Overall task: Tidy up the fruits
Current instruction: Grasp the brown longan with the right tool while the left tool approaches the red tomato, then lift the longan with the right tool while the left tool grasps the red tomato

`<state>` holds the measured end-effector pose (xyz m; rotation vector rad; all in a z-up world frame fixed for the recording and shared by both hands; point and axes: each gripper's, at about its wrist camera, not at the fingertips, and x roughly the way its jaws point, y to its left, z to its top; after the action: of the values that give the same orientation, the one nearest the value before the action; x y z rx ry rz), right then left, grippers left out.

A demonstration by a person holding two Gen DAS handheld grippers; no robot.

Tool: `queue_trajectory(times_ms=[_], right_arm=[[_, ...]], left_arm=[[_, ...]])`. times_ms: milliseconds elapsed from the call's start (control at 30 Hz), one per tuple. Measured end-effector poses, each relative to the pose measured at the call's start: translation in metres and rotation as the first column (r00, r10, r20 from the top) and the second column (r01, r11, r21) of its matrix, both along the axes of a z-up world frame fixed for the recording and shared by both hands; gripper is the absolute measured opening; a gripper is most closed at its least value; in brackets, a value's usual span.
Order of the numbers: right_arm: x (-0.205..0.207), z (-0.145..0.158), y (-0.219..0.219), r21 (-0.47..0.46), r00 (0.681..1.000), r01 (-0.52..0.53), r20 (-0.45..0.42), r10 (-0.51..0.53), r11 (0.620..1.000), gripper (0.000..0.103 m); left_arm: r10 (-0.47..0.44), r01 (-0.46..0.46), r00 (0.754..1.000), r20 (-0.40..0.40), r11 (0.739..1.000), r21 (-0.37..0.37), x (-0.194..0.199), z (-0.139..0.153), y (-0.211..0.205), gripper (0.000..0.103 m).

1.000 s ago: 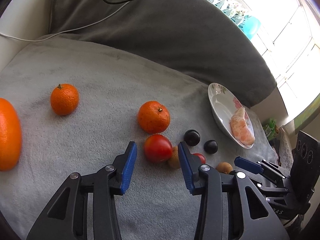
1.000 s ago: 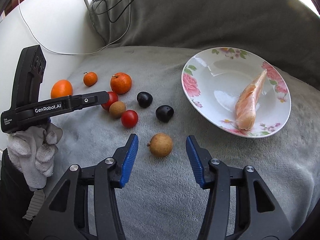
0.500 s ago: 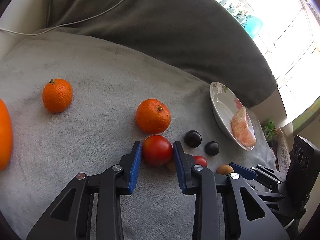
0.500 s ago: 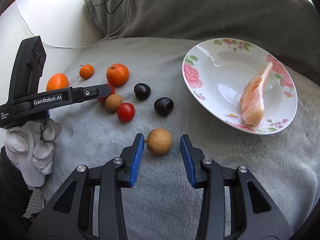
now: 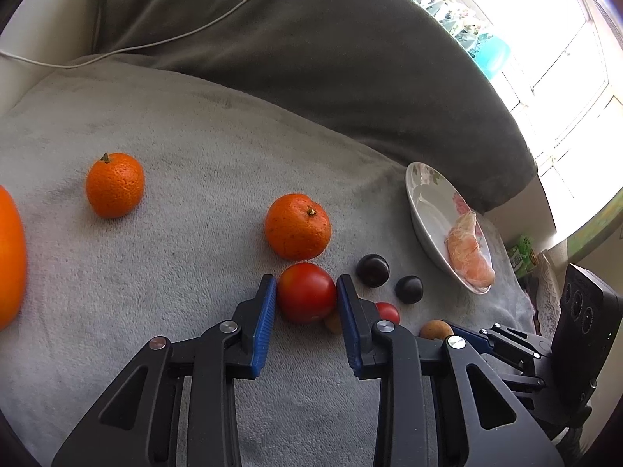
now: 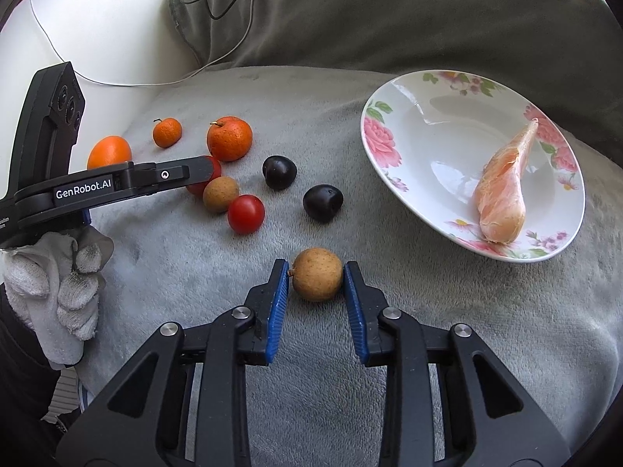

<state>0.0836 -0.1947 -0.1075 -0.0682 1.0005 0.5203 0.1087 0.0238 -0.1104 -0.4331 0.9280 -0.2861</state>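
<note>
My left gripper (image 5: 306, 288) has its blue pads against both sides of a large red tomato (image 5: 306, 292), which rests on the grey blanket. My right gripper (image 6: 316, 274) has its pads against a brown longan (image 6: 317, 279), also on the blanket. A floral plate (image 6: 409, 148) at the right holds a peeled citrus segment (image 6: 502, 194). Between them lie two dark plums (image 6: 279, 171) (image 6: 322, 202), a cherry tomato (image 6: 246, 214) and a second longan (image 6: 220, 193). Two mandarins (image 5: 298, 225) (image 5: 115, 185) and an orange (image 5: 9, 257) lie to the left.
A dark grey cushion (image 5: 331, 58) rises behind the blanket, with cables (image 5: 155, 41) lying over it. A white wall (image 6: 97, 19) stands at the far left. A window (image 5: 545, 39) is at the right. The gloved hand (image 6: 58, 272) holds the left gripper.
Both grippers moved forward and closed: the left jaws narrowed onto the large tomato, the right jaws narrowed onto the near longan. The fruits have not moved.
</note>
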Motion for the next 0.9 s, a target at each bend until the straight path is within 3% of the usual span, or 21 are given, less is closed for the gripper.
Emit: queue_trajectory(times_ms=[533,900], right_arm=[[-0.01,0.035,-0.021,0.056,0.995,0.051,0.083,-0.056,0.997,0.03],[0.002,0.066,-0.059,0.072,0.98,0.122,0.146,-0.132,0.99,0.03]], left_arm=[[-0.041,0.037,0.995,0.089,0.998,0.041,-0.013,0.033,-0.012,0.03],[-0.108,0.105,0.987,0.122,0.994,0.034,-0.003,0.045,-0.054,0.03]])
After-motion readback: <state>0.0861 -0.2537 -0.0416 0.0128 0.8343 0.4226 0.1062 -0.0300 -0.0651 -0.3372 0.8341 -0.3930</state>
